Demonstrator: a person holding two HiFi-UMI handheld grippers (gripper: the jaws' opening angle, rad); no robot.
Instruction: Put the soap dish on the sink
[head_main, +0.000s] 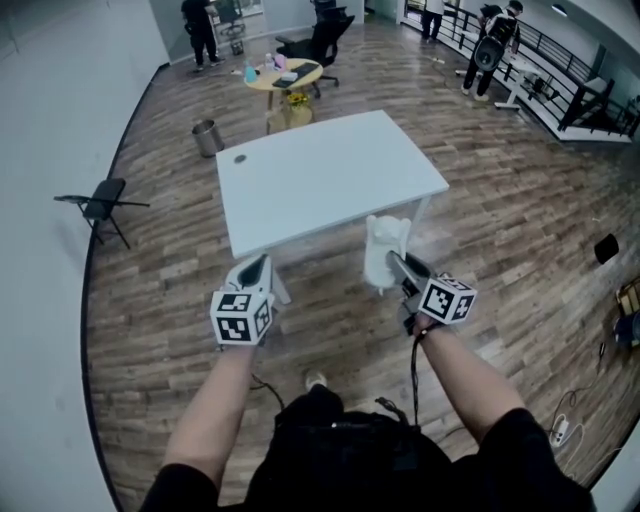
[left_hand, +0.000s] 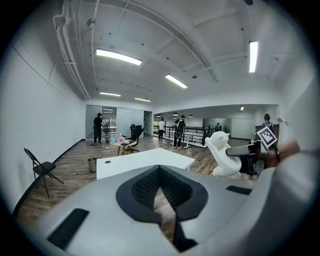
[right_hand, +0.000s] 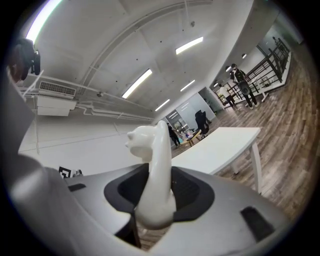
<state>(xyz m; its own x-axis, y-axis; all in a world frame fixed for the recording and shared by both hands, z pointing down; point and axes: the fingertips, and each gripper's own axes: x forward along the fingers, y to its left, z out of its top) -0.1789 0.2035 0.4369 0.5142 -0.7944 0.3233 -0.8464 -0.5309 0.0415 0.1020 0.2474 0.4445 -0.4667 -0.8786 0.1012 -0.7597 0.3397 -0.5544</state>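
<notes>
The soap dish (head_main: 385, 250) is a white, bear-shaped piece. My right gripper (head_main: 398, 265) is shut on it and holds it in the air just before the near right corner of the white table (head_main: 320, 175). In the right gripper view the soap dish (right_hand: 155, 170) stands upright between the black pads, with the table (right_hand: 220, 145) beyond. My left gripper (head_main: 255, 268) hovers at the table's near left side, shut with nothing in it. From the left gripper view the soap dish (left_hand: 223, 155) shows at the right. No sink is in view.
A black folding chair (head_main: 100, 205) stands at the left wall and a metal bin (head_main: 207, 137) behind the table. Farther back are a round wooden table (head_main: 285, 75) with small items, an office chair (head_main: 325, 40) and several people. A railing (head_main: 560, 60) runs along the right.
</notes>
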